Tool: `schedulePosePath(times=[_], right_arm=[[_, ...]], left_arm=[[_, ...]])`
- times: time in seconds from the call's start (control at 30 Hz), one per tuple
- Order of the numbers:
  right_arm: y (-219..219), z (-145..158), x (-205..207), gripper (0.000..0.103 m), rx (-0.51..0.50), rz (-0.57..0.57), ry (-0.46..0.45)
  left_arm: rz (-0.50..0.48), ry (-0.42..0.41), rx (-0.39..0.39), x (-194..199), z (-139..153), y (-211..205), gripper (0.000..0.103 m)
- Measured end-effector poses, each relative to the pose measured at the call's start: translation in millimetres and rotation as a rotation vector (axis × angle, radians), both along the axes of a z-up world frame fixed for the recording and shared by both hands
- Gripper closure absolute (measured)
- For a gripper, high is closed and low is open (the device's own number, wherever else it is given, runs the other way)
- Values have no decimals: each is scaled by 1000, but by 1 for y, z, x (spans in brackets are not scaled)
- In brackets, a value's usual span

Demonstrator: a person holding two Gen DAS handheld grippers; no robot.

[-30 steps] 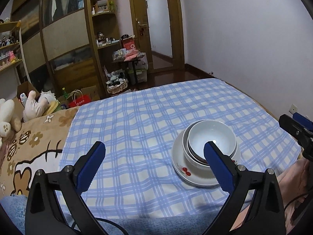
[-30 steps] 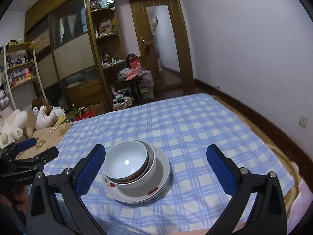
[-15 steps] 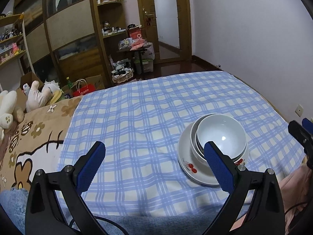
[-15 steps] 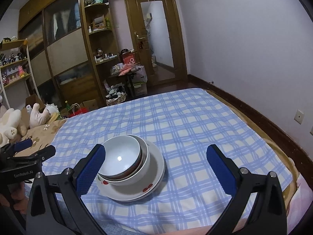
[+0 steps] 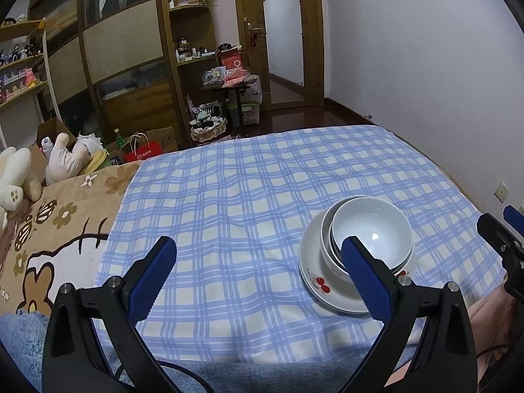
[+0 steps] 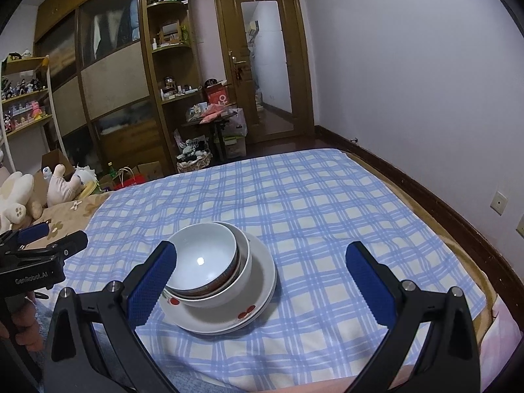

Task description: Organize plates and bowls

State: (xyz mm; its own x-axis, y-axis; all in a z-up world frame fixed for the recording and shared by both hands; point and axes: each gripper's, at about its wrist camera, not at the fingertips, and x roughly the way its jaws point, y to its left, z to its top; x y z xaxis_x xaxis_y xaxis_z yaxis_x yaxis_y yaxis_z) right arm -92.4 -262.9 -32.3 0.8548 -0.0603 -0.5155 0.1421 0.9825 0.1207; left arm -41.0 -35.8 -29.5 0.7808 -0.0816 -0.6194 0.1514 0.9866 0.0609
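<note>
A stack of white bowls [image 5: 373, 229] [image 6: 204, 258] rests on a white plate with red cherry marks [image 5: 314, 281] [image 6: 242, 317], all on a blue checked cloth [image 5: 235, 216] [image 6: 311, 216]. In the left wrist view my left gripper [image 5: 258, 273] is open and empty, its right finger in front of the stack. In the right wrist view my right gripper [image 6: 262, 278] is open and empty, the stack by its left finger. Each gripper shows at the edge of the other's view, the right gripper [image 5: 501, 229] and the left gripper [image 6: 42, 239].
The cloth covers a bed with a brown cartoon blanket [image 5: 49, 229] and plush toys [image 5: 19, 170] at left. A wall [image 6: 425, 98] runs along the right. Wooden wardrobes [image 6: 114, 82], a cluttered small table [image 6: 216, 118] and a door [image 6: 265, 65] stand beyond the bed.
Both cameras have risen and pulled back slightly from the stack. The bowls and plate have not moved. Both grippers stay open.
</note>
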Motion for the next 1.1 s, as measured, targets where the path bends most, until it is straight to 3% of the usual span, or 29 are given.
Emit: schedulePosePath(times=[1.1], right_arm=[[-3, 1, -1, 0, 9, -2, 1]], left_arm=[[-10, -10, 1, -3, 2, -6, 4]])
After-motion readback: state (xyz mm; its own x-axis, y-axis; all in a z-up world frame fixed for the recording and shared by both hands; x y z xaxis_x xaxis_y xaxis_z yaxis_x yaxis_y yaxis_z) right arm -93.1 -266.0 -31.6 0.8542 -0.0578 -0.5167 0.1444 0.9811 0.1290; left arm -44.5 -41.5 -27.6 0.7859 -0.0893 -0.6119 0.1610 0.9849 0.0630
